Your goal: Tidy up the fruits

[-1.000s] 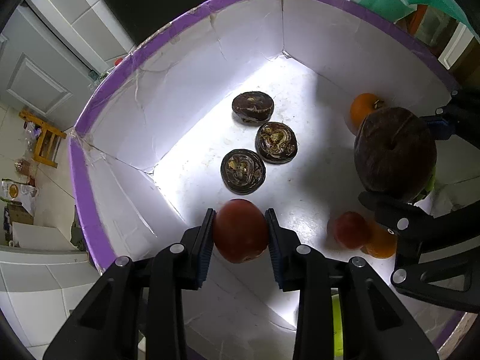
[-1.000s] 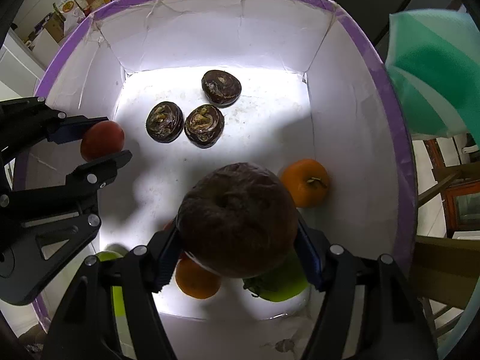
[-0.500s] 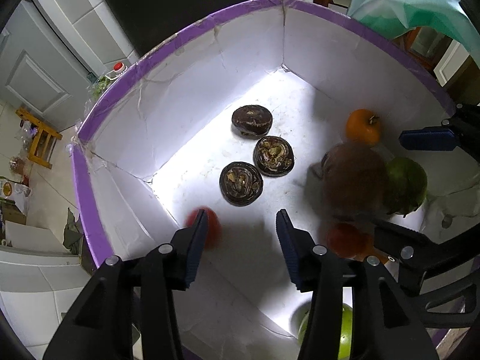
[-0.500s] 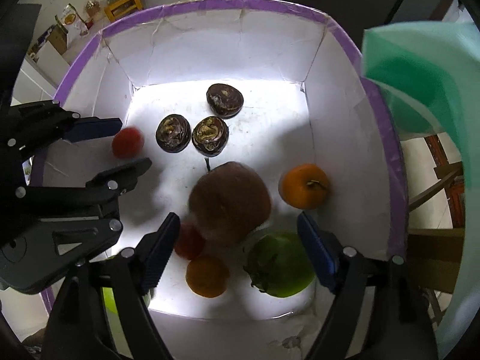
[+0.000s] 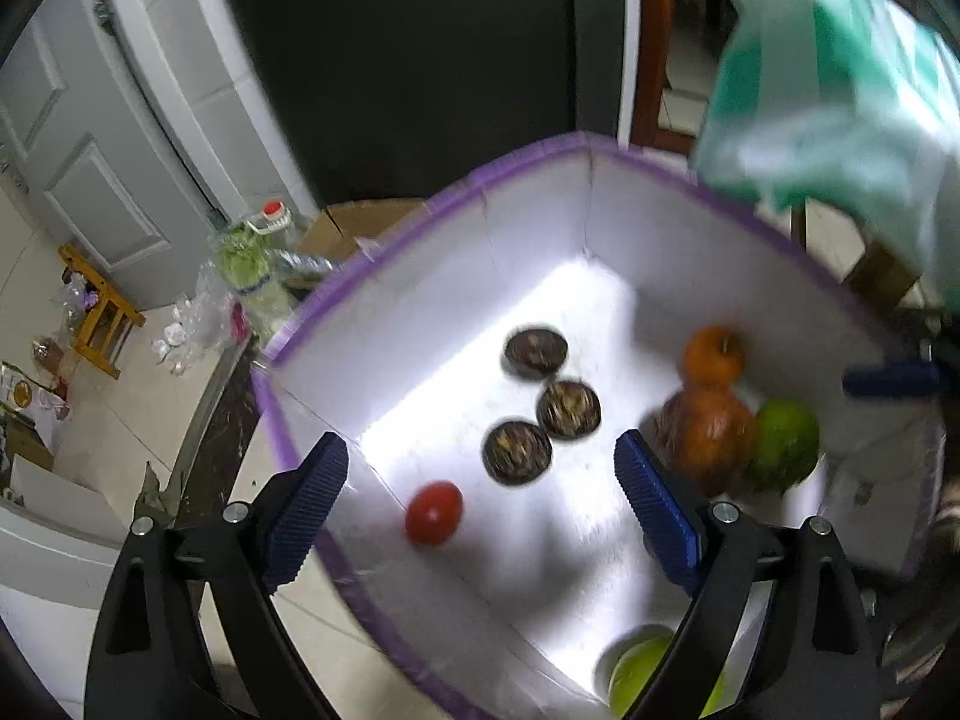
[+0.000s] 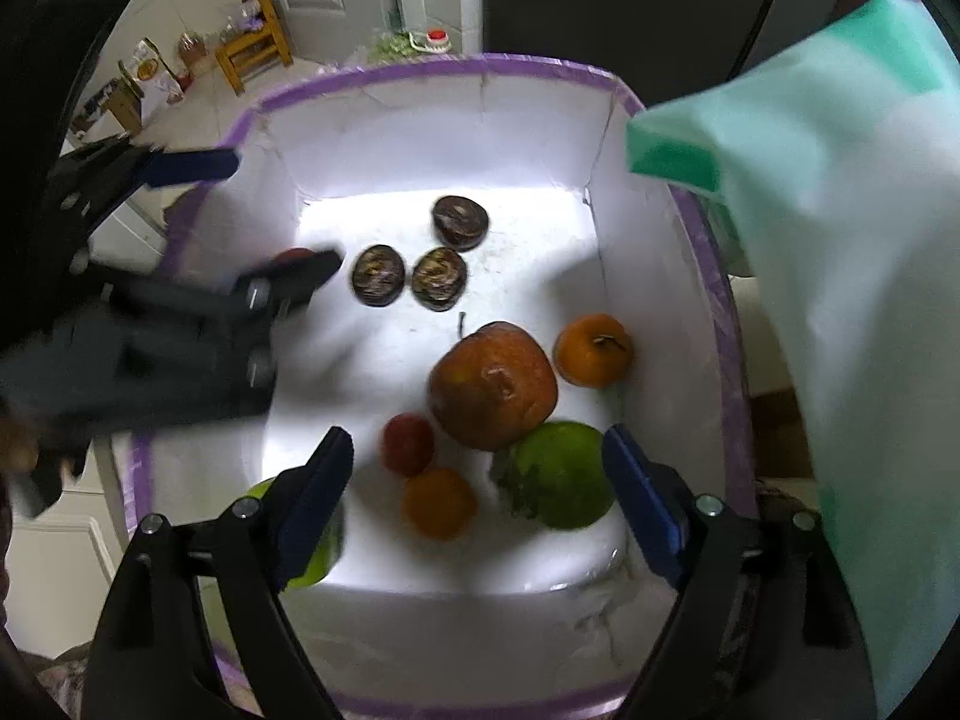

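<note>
Left gripper (image 5: 480,504) angled steeply down over white box (image 5: 420,312), jaws opening, nothing gripped; red tomato (image 5: 433,512) lies loose on floor below. Right gripper (image 6: 477,498) likewise down-tilted, jaws opening and empty above brown fruit (image 6: 492,385), green fruit (image 6: 561,476), oranges

A green fruit (image 5: 642,669) in the box's near corner is hiding partly behind the left gripper's right finger (image 5: 657,519). In the right wrist view, the left gripper (image 6: 180,294) is blurring and covering most of the red tomato (image 6: 294,254) by the left wall. The green bag (image 6: 840,276) is running off the picture's right edge.
</note>
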`<act>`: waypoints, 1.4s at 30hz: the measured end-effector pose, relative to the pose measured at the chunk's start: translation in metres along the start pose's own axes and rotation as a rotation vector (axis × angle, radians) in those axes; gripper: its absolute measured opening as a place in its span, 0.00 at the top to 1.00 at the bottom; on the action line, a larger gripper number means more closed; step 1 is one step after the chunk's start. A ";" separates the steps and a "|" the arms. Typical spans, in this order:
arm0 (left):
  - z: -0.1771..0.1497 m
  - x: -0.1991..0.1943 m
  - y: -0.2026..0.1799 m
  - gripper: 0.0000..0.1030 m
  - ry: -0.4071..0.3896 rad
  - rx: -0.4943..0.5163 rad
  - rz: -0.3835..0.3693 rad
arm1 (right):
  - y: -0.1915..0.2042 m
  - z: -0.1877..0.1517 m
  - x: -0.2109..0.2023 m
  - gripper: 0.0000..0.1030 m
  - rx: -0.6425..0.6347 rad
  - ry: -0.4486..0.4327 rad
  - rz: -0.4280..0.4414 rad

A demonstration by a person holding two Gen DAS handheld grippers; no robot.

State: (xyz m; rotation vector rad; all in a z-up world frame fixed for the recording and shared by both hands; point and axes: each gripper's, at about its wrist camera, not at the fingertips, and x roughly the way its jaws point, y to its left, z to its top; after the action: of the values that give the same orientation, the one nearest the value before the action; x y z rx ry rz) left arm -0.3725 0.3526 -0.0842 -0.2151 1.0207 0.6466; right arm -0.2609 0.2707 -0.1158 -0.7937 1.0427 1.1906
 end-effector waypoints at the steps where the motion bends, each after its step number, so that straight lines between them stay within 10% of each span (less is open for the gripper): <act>1: 0.002 -0.009 0.004 0.15 -0.031 -0.014 -0.009 | 0.004 -0.002 -0.005 0.17 -0.009 -0.011 0.000; 11: 0.024 -0.124 0.024 0.14 -0.361 -0.072 -0.012 | 0.045 -0.007 -0.077 0.08 -0.058 -0.116 -0.063; 21: 0.010 -0.113 0.012 0.14 -0.236 -0.056 0.041 | 0.023 -0.014 -0.087 0.03 0.112 -0.074 -0.202; 42: -0.026 -0.036 -0.003 0.14 0.030 -0.053 0.039 | 0.004 -0.013 -0.041 0.03 0.199 0.038 -0.205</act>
State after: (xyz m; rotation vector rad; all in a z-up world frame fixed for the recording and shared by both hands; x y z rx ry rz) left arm -0.4025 0.3237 -0.0678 -0.2524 1.0392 0.7081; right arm -0.2694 0.2455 -0.0814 -0.7493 1.0649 0.8863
